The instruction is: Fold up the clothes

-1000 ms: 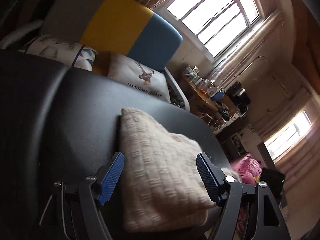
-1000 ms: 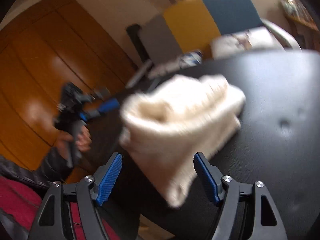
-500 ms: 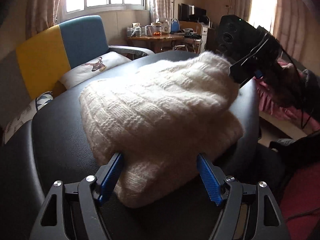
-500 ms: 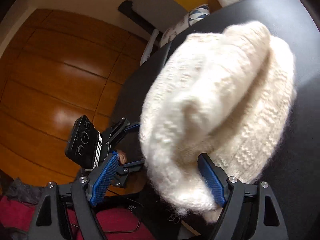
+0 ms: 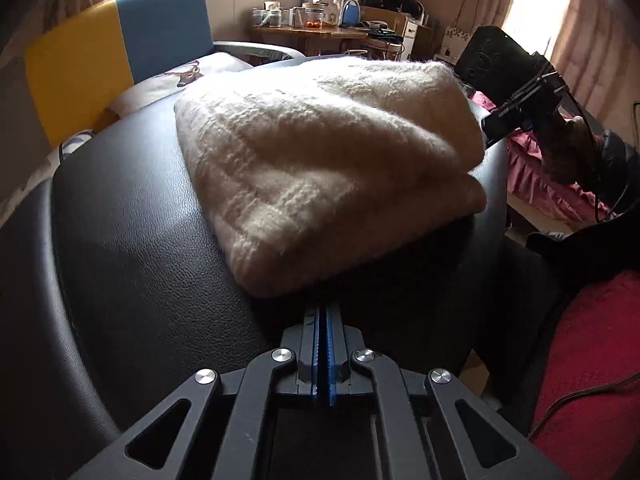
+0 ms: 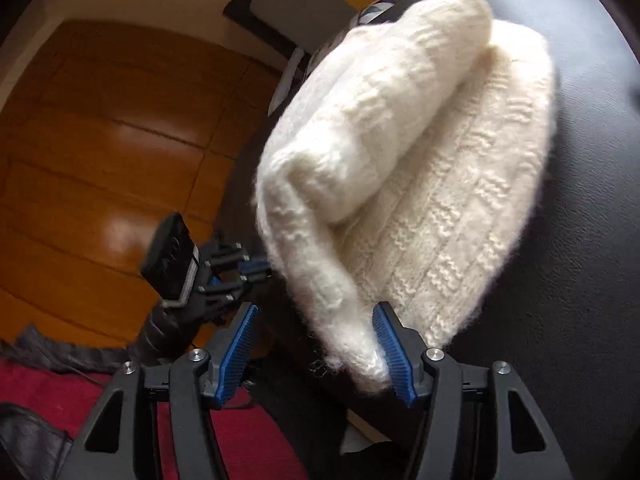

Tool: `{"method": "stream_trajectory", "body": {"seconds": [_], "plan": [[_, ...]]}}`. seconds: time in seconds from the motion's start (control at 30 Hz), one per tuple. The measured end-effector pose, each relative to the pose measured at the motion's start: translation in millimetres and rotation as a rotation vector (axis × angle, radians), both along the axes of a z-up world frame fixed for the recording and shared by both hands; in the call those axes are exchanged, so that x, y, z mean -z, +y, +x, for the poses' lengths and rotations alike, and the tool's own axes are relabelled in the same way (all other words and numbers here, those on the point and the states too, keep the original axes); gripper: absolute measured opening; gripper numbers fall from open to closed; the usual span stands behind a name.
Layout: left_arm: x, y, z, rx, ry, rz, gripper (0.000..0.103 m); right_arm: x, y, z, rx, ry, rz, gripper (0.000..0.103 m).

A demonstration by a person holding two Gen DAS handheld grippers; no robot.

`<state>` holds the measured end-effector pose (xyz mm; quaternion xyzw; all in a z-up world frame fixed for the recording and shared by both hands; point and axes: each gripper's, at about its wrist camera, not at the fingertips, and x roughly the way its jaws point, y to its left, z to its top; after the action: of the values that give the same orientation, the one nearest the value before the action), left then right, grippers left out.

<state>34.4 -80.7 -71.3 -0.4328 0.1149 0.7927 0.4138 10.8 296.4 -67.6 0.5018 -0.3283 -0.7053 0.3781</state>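
- The left gripper (image 5: pixel 322 344) is now sitting with its blue pads pressed together on nothing, where half a second ago they were spread around the garment's near edge.
- The cream, fluffy knitted sweater (image 5: pixel 328 152) is lying folded in a thick bundle on the black leather bench (image 5: pixel 132 248), reaching toward its right edge.
- The right gripper (image 6: pixel 316 344) is holding its jaws spread, the sweater's corner hanging between them, ungripped.
- Judging by this, the fold is looking finished and released.
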Motion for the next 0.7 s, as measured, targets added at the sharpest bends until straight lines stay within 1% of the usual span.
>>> {"method": "stream_trajectory", "body": {"seconds": [0.03,0.1,0.13,0.17,0.2,0.23,0.27,0.3,0.4,0.43,0.47,0.53,0.57,0.6,0.7], "plan": [[-6.7,-7.3,-3.8,-0.03,-0.03,0.068,0.003,-7.1,9.5,-2.4,0.048,0.027,-0.026,0.066],[-17.9,-23.2,-16.8,-0.102,-0.13,0.244,0.006,-18.0,29.7,-3.8,0.155,0.056,-0.108,0.067],[-20.3,-30.2,-23.9,-0.139,-0.191,0.339,0.014,-20.4,36.6,-7.2,0.207,0.065,-0.14,0.069],[-19.4,-35.7,-30.3,-0.181,-0.255,0.434,0.034,-22.1,42.5,-10.7,0.257,0.07,-0.167,0.07],[-16.1,-39.7,-34.5,-0.219,-0.313,0.523,0.047,-21.1,45.2,-14.5,0.297,0.065,-0.18,0.072],[-11.6,-40.7,-35.8,-0.246,-0.356,0.591,0.065,-18.8,46.6,-19.3,0.331,0.053,-0.189,0.074],[-6.9,-40.6,-36.2,-0.269,-0.392,0.648,0.068,-12.0,44.0,-27.5,0.341,0.012,-0.186,0.075],[-2.3,-38.6,-36.9,-0.29,-0.42,0.678,0.068,-6.0,42.5,-35.8,0.349,-0.026,-0.184,0.075],[12.5,-32.6,-38.5,-0.356,-0.497,0.74,0.075,4.4,49.0,-60.9,0.357,-0.11,-0.187,0.076],[17.9,-32.0,-38.2,-0.38,-0.524,0.768,0.08,7.3,48.8,-68.0,0.36,-0.131,-0.193,0.076],[23.3,-32.7,-37.4,-0.405,-0.549,0.801,0.082,7.8,41.5,-70.7,0.365,-0.128,-0.211,0.076],[30.7,-35.8,-38.4,-0.465,-0.594,0.879,0.084,6.3,36.2,-77.7,0.374,-0.117,-0.207,0.076],[33.5,-37.6,-38.8,-0.492,-0.616,0.917,0.085,6.3,32.5,-80.4,0.374,-0.118,-0.178,0.076],[36.3,-39.3,-39.1,-0.519,-0.638,0.955,0.086,5.6,28.7,-81.4,0.355,-0.098,-0.142,0.076],[40.0,-40.0,-33.6,-0.544,-0.727,1.014,0.087,3.5,17.3,-84.2,0.296,-0.037,-0.034,0.075]]}}
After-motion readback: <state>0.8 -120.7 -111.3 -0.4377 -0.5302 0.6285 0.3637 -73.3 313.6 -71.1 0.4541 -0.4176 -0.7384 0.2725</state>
